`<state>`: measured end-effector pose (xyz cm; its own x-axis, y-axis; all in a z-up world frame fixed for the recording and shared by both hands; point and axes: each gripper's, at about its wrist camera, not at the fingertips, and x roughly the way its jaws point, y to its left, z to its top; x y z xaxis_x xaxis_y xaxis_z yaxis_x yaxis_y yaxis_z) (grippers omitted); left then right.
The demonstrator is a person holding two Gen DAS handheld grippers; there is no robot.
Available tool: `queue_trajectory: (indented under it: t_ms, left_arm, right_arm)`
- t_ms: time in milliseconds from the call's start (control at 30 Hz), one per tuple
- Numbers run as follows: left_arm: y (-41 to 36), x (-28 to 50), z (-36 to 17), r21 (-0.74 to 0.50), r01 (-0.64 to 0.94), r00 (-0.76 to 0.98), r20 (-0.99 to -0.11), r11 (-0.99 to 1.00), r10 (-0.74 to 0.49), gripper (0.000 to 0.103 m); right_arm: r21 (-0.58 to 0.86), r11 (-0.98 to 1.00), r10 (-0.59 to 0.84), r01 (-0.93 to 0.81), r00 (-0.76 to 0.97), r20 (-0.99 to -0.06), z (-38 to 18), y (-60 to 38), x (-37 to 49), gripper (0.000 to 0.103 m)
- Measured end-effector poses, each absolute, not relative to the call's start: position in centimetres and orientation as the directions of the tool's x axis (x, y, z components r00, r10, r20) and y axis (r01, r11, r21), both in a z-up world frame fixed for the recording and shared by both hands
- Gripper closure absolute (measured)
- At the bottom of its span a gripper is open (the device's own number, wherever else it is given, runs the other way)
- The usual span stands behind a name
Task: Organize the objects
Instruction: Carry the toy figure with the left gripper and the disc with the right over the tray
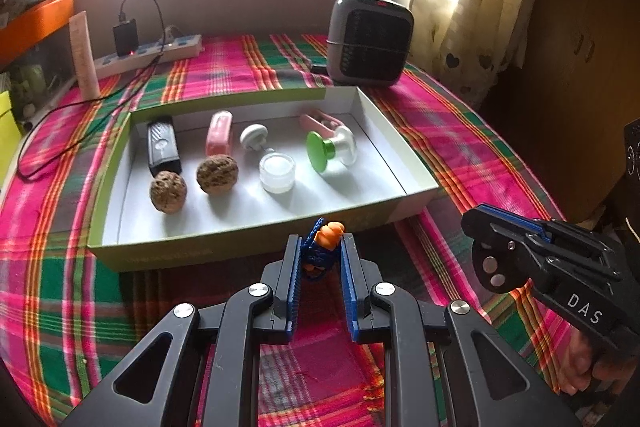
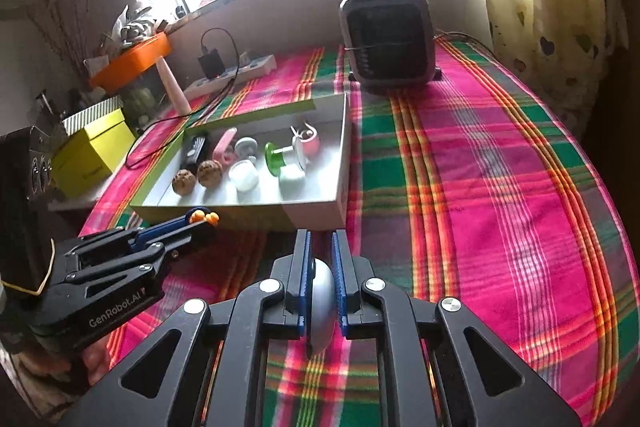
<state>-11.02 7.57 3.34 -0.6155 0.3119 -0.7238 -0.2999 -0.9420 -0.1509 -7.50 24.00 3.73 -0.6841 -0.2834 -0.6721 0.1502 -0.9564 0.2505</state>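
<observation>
Left gripper (image 1: 320, 251) pinches a small orange-and-blue toy (image 1: 325, 242) just before the green tray (image 1: 416, 183). Right gripper (image 2: 321, 251), nearly closed, clamps a flat grey disc (image 2: 323, 301) over the plaid cloth (image 2: 500, 211).

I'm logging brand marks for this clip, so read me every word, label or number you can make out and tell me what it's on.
"DAS" – white letters on the body of the right gripper, seen from the left wrist.
"GenRobot.AI" – white letters on the body of the left gripper, seen from the right wrist.
Red display on top of the heater: too blurred to read.
Faint print on the box front wall: too blurred to read.
</observation>
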Motion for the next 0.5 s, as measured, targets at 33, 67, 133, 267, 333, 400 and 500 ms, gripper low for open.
queue_trajectory:
  t_ms: [33, 67, 133, 267, 333, 400, 500]
  left_arm:
    - [7.4, -11.1, 3.4, -0.150, -0.297, -0.618, -0.722, -0.943, 0.310, 0.086]
    - [7.2, -11.3, 3.5, -0.150, -0.293, -0.622, -0.720, -0.944, 0.308, 0.086]
    - [7.0, -11.4, 3.7, -0.149, -0.289, -0.626, -0.718, -0.946, 0.305, 0.086]
    - [6.3, -11.9, 4.1, -0.155, -0.274, -0.637, -0.710, -0.949, 0.300, 0.086]
    - [6.0, -12.3, 4.3, -0.155, -0.267, -0.642, -0.707, -0.951, 0.295, 0.086]
    - [5.8, -12.6, 4.5, -0.150, -0.263, -0.648, -0.704, -0.953, 0.290, 0.086]
    - [5.5, -13.1, 4.8, -0.144, -0.256, -0.654, -0.702, -0.956, 0.281, 0.086]
  right_arm:
    - [0.255, -0.955, -0.290, 0.154, -0.684, -0.669, 3.9, 23.9, -7.7, 0.091]
    - [0.259, -0.953, -0.294, 0.158, -0.684, -0.667, 3.9, 23.8, -7.8, 0.091]
    - [0.262, -0.951, -0.301, 0.163, -0.683, -0.665, 4.1, 23.6, -8.1, 0.091]
    - [0.257, -0.950, -0.308, 0.179, -0.689, -0.657, 4.7, 23.0, -9.0, 0.091]
    - [0.254, -0.950, -0.309, 0.184, -0.691, -0.653, 5.0, 22.7, -9.5, 0.091]
    - [0.252, -0.949, -0.312, 0.191, -0.693, -0.650, 5.2, 22.5, -10.0, 0.091]
    - [0.249, -0.948, -0.317, 0.200, -0.693, -0.647, 5.4, 22.1, -10.8, 0.091]
